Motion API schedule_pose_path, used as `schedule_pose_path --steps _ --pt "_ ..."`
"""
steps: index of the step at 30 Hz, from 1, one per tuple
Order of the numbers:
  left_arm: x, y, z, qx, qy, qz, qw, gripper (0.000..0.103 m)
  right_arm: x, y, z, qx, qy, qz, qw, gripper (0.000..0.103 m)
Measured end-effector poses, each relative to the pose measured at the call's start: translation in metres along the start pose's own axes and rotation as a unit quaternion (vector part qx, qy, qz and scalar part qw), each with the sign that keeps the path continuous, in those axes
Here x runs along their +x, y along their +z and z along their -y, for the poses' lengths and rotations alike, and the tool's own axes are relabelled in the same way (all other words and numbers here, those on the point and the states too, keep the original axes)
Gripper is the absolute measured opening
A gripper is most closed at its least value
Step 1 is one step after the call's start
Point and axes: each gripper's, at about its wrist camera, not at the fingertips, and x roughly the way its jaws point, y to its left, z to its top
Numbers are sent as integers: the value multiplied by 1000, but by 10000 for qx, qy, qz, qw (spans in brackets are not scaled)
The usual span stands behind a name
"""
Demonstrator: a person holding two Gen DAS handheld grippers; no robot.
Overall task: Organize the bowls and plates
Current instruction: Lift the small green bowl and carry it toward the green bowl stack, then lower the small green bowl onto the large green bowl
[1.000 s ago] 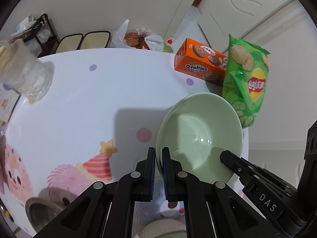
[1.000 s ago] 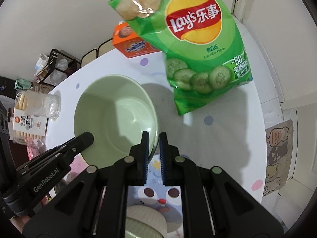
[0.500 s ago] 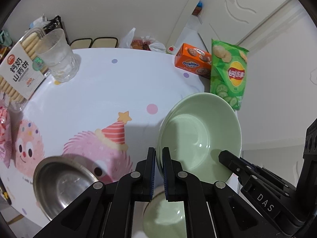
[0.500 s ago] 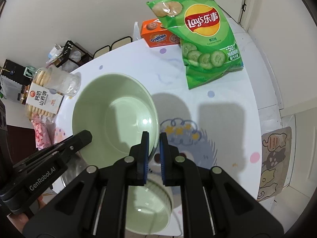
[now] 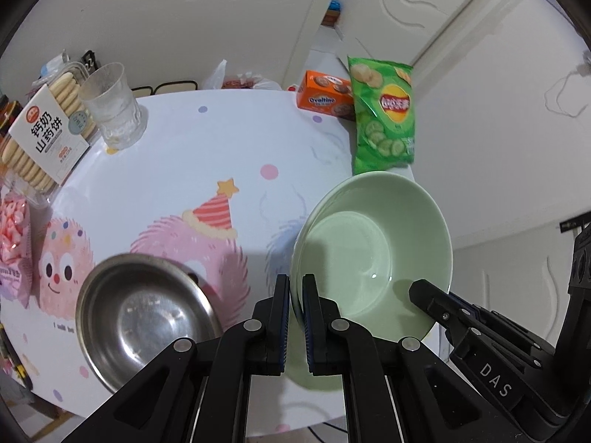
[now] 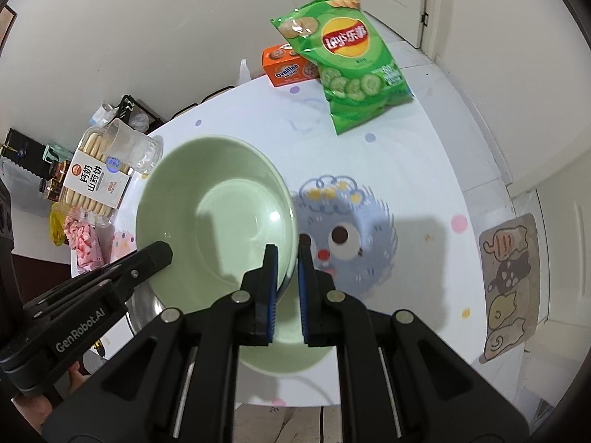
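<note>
Your round bench (image 5: pixel 177 170) lies far below. Both tools pinch the green bowl (image 5: pixel 373 251) above it: left tool (image 5: pixel 294 291) one rim, right tool (image 6: pixel 284 262) the other. They half hide another green bowl (image 6: pixel 284 350) and the steel bowl (image 5: pixel 144 313).

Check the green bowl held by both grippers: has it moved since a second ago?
Yes. The green bowl has risen and pulled back from the chips bag, which now looks smaller and farther; both grippers stay clamped on its rim.

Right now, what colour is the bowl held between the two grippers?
Pale green, plain and glossy: the bowl shows best in the right wrist view.
</note>
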Motion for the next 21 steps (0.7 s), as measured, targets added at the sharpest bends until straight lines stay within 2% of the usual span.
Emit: schedule_pose_path --steps 12,21 --pt "16 -49 11 -33 113 -260 9996 6 4 -39 17 -182 -87 -258 9995 12" --pt "30 -61 11 -153 281 -331 9989 6 18 -50 21 -356 -151 -466 9982 12"
